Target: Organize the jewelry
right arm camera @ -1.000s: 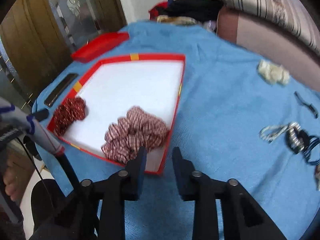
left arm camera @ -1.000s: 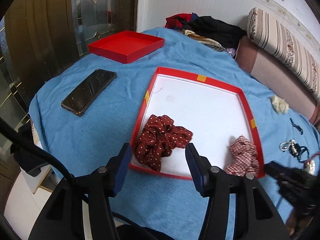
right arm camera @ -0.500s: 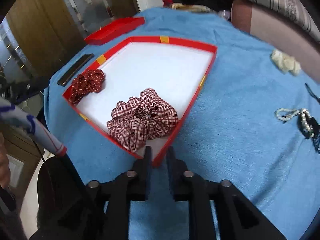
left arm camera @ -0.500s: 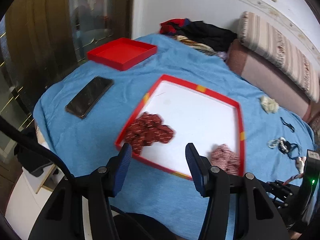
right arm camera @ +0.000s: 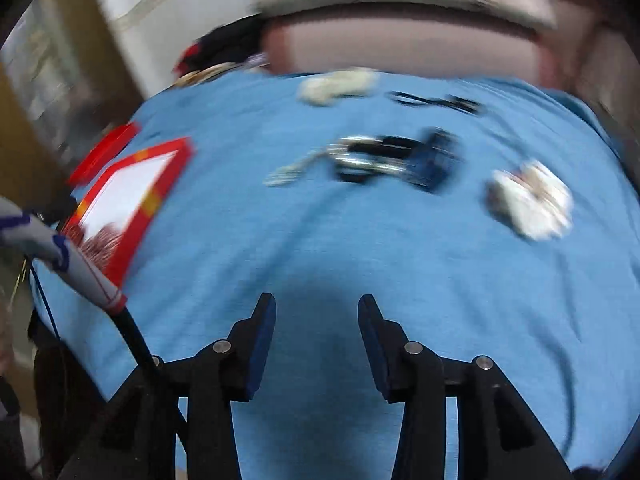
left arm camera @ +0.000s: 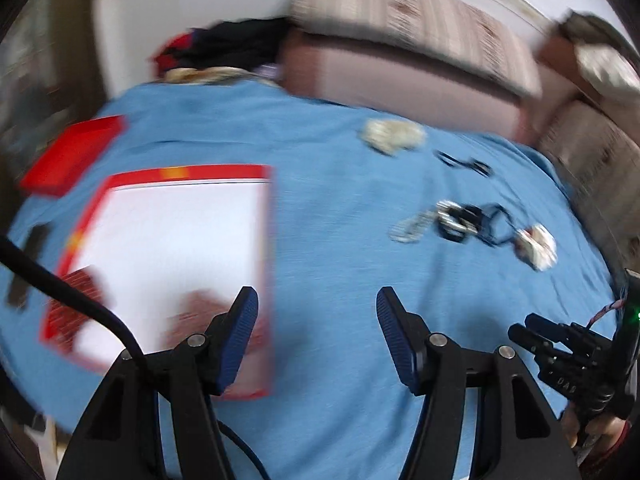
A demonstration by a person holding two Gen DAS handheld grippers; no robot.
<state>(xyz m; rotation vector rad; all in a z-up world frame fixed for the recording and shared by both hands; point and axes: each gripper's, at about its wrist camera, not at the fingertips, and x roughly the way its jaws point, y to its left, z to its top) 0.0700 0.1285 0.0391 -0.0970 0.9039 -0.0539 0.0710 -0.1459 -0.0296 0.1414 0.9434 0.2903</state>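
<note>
Both views are blurred by motion. The red-rimmed white tray (left arm camera: 264,216) lies at the left on the blue cloth, with a dark red dotted scrunchie (left arm camera: 76,292) and a checked scrunchie (left arm camera: 200,308) in it. Loose pieces lie to the right: a cream scrunchie (left arm camera: 392,136), a black clip (left arm camera: 464,162), a tangle of silver, black and blue bands (left arm camera: 460,220), a white-and-red piece (left arm camera: 538,242). My left gripper (left arm camera: 316,304) hovers over bare cloth beside the tray, jaws opening, nothing between them. My right gripper (right arm camera: 316,308) is also opening and empty, short of the tangle (right arm camera: 384,156) and white-and-red piece (right arm camera: 532,200).
A red lid (left arm camera: 72,152) and a dark phone (left arm camera: 24,264) lie left of the tray. Clothes (left arm camera: 224,52) are heaped at the back, and a striped sofa cushion (left arm camera: 420,16) borders the cloth. The right gripper's body (left arm camera: 568,360) shows low right in the left view.
Both grippers have swung right, away from the tray and toward the loose pieces. The right jaws, nearly shut half a second ago, have widened; the left ones opened a little more.
</note>
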